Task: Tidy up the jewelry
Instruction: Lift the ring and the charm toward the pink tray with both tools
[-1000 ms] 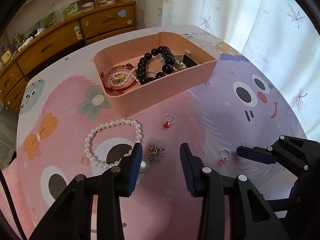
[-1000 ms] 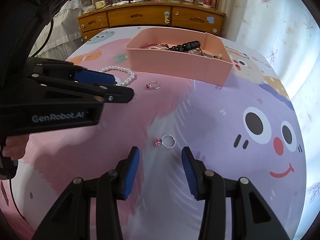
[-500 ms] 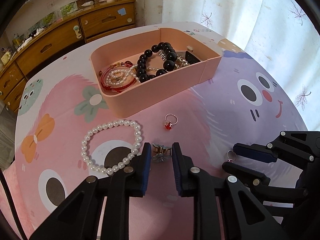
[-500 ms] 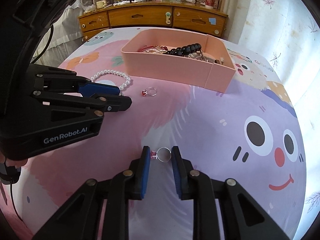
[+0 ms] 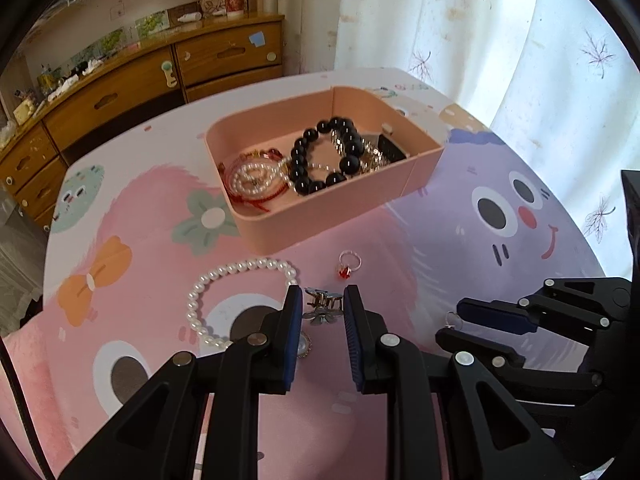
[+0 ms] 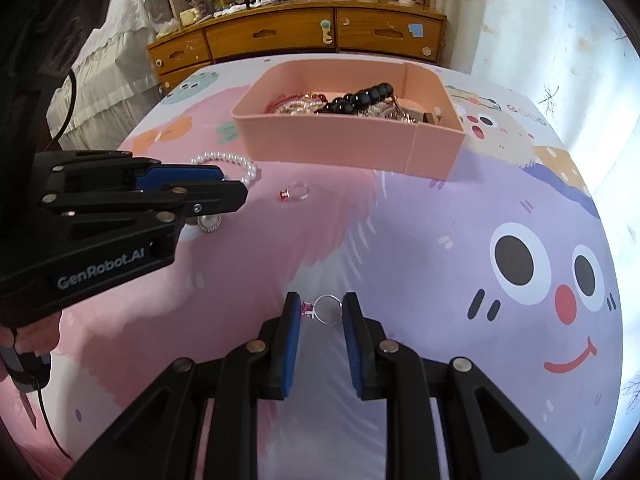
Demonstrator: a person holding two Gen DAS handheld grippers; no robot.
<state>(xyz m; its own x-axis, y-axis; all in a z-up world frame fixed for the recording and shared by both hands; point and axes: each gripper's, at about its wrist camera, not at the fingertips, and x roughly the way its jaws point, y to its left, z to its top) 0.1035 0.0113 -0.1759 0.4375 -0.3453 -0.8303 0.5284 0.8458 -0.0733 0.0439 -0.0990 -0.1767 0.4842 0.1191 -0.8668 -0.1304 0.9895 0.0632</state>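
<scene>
My left gripper point(image 5: 320, 312) is shut on a small silver flower clip point(image 5: 322, 307) and holds it just above the tablecloth. My right gripper point(image 6: 320, 316) is shut on a silver ring with a pink stone point(image 6: 325, 309). It also shows in the left wrist view point(image 5: 476, 322) at the right. A pink tray point(image 5: 340, 216) ahead holds a black bead bracelet point(image 5: 320, 156), pearls and red cord. A pearl bracelet point(image 5: 236, 284), a red-stone ring point(image 5: 349, 265) and a round pearl brooch point(image 6: 209, 222) lie on the cloth.
The table wears a pink and purple cartoon cloth point(image 6: 480, 240). A wooden dresser point(image 6: 304, 36) stands behind it, white curtains point(image 5: 480, 40) to the right. My left gripper's body point(image 6: 100, 216) fills the left of the right wrist view.
Both grippers closed from wide open, the left around the flower clip and the right around the pink-stone ring. Both have risen a little with their pieces.
</scene>
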